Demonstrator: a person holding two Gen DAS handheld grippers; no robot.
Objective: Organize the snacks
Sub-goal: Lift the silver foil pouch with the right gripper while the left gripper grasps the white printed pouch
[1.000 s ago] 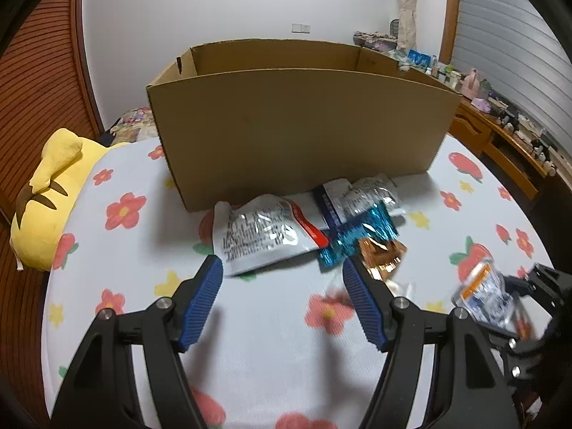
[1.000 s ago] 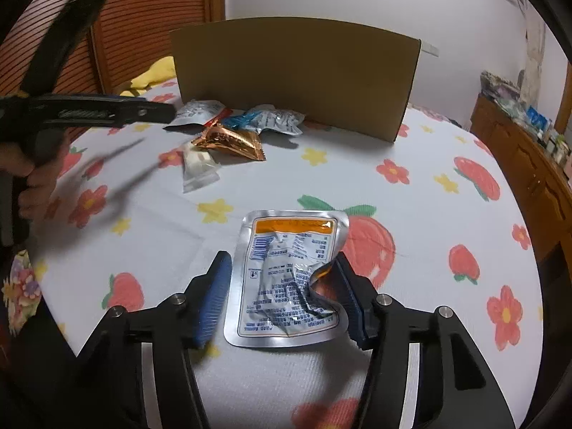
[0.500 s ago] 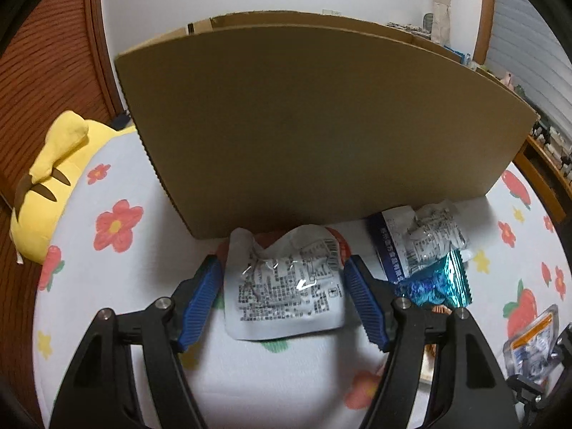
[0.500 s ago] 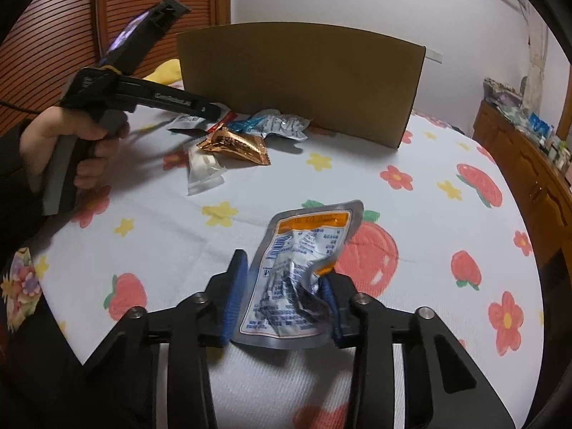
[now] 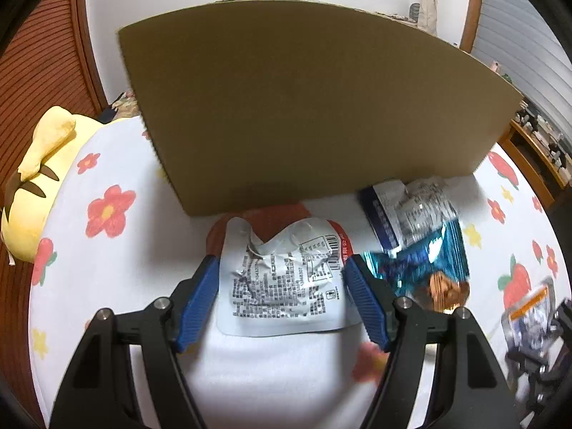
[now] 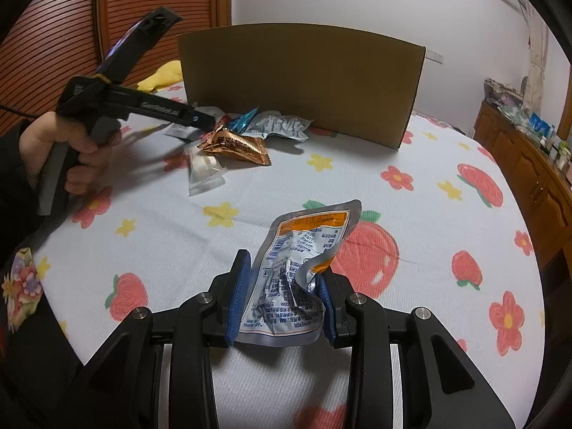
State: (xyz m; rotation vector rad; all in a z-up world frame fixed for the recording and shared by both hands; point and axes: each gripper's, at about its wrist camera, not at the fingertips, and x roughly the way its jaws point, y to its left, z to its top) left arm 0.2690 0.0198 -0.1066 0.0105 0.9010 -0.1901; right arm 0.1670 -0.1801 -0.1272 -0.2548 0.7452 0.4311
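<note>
My left gripper (image 5: 282,279) is open, its blue pads on either side of a silver snack pouch with a red edge (image 5: 286,279) that lies flat in front of the cardboard box (image 5: 304,100). My right gripper (image 6: 282,296) is shut on a crumpled silver pouch with an orange band (image 6: 296,271), lifted off the flowered cloth; it also shows in the left wrist view (image 5: 529,314). The box also shows in the right wrist view (image 6: 304,78), with the left gripper (image 6: 200,121) near the snack pile.
A silver-and-navy pouch (image 5: 411,207), a blue foil pack (image 5: 425,261) and an orange foil pack (image 6: 236,144) lie by the box. A clear white packet (image 6: 203,171) lies nearer. A yellow plush (image 5: 32,182) sits left. Wooden cabinets (image 6: 529,164) stand right.
My left gripper moved forward and down until its open pads straddle the red-edged pouch. My right gripper closed further on the orange-band pouch and raised it off the cloth.
</note>
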